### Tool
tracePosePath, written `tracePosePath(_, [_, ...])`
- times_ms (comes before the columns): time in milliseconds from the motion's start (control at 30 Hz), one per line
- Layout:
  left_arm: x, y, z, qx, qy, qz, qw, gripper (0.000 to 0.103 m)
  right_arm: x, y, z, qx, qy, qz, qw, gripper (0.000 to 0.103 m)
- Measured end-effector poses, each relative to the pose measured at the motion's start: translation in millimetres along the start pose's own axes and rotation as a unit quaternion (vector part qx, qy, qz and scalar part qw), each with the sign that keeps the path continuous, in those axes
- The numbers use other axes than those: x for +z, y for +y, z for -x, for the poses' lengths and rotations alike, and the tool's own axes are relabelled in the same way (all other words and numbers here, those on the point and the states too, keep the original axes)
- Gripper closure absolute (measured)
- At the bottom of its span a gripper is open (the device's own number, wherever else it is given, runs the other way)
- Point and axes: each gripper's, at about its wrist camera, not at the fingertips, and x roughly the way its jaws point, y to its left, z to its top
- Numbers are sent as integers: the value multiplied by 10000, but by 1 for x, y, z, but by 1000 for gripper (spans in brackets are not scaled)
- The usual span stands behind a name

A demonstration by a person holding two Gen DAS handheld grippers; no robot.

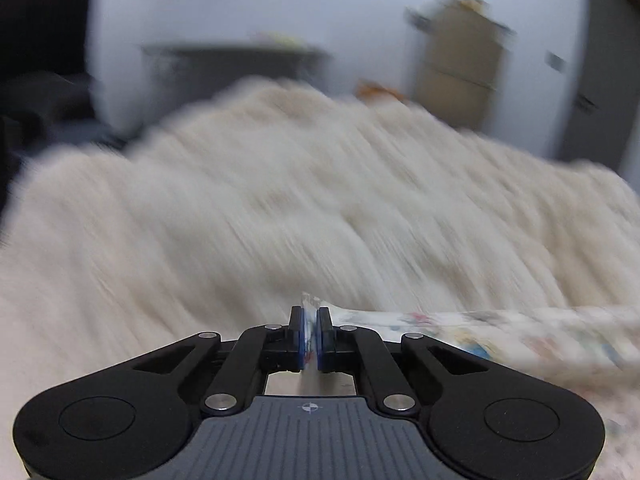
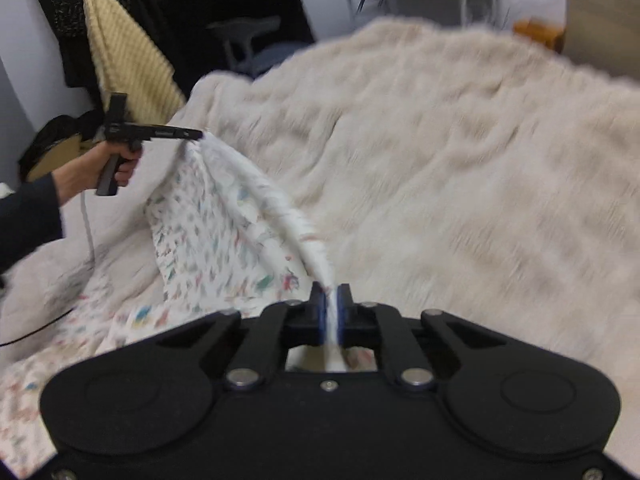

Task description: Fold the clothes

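Observation:
A white garment (image 2: 212, 232) with small coloured prints lies partly on a cream fluffy blanket (image 2: 440, 152) and is lifted along one edge. My right gripper (image 2: 330, 296) is shut on one end of that edge, with cloth pinched between its blue pads. In the right wrist view my left gripper (image 2: 200, 134), held by a hand (image 2: 100, 164), pinches the other end higher up at the left. The left wrist view, blurred, has my left gripper (image 1: 311, 320) shut on a thin fold of the same garment (image 1: 520, 336), which trails off to the right.
The blanket (image 1: 280, 200) covers a bed that fills most of both views. Dark clothes and a cream towel (image 2: 120, 48) hang at the upper left. A grey table (image 2: 424, 0), a chair (image 2: 248, 44) and cardboard boxes (image 1: 460, 68) stand by the far wall.

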Motion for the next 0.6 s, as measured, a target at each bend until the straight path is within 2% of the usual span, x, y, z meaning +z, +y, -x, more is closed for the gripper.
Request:
tracePosePath(33, [1, -5, -2, 72, 60, 6, 10000, 82, 0, 4, -8, -369, 151, 88, 9992, 92])
tracePosePath(67, [0, -14, -7, 28, 254, -26, 9997, 71, -1, 5, -12, -498, 259, 123, 9983, 86])
tracePosePath(100, [-1, -22, -11, -14, 422, -61, 9991, 71, -6, 8, -18, -867, 515, 148, 9948, 79])
tracePosePath(167, [-9, -34, -3, 7, 392, -173, 9991, 70, -12, 11, -16, -1097, 585, 88, 9922, 71])
tracePosePath(200, [-13, -40, 6, 25, 327, -264, 9991, 67, -20, 12, -3, -1240, 506, -23, 9910, 63])
tracePosePath(267, [-22, -49, 27, -43, 206, -544, 9983, 57, -31, 15, 16, -1449, 372, -176, 9886, 56])
tracePosePath(300, [-30, -57, 48, -112, 55, -771, 9969, 54, -47, 21, 46, -1508, 118, -300, 9880, 54])
tracePosePath(333, [-39, -64, 68, -210, -83, -943, 9953, 49, -51, 23, 52, -1504, 69, -332, 9880, 52])
tracePosePath(367, [-45, -70, 78, -283, -138, -1021, 9943, 44, -65, 29, 72, -1484, -68, -451, 9879, 47])
tracePosePath(400, [-59, -79, 104, -467, -227, -1156, 9919, 41, -79, 34, 91, -1463, -204, -570, 9874, 45])
tracePosePath(433, [-64, -84, 108, -538, -236, -1193, 9911, 39, -94, 40, 108, -1411, -319, -721, 9869, 44])
tracePosePath(500, [-94, -104, 148, -958, -306, -1452, 9843, 39, -137, 63, 150, -1213, -621, -1079, 9848, 41])
tracePosePath(533, [-105, -112, 156, -1063, -313, -1622, 9805, 38, -149, 70, 159, -1175, -710, -1146, 9839, 40])
tracePosePath(600, [-149, -144, 178, -1308, -218, -2564, 9574, 38, -177, 87, 178, -1100, -916, -1289, 9813, 39])
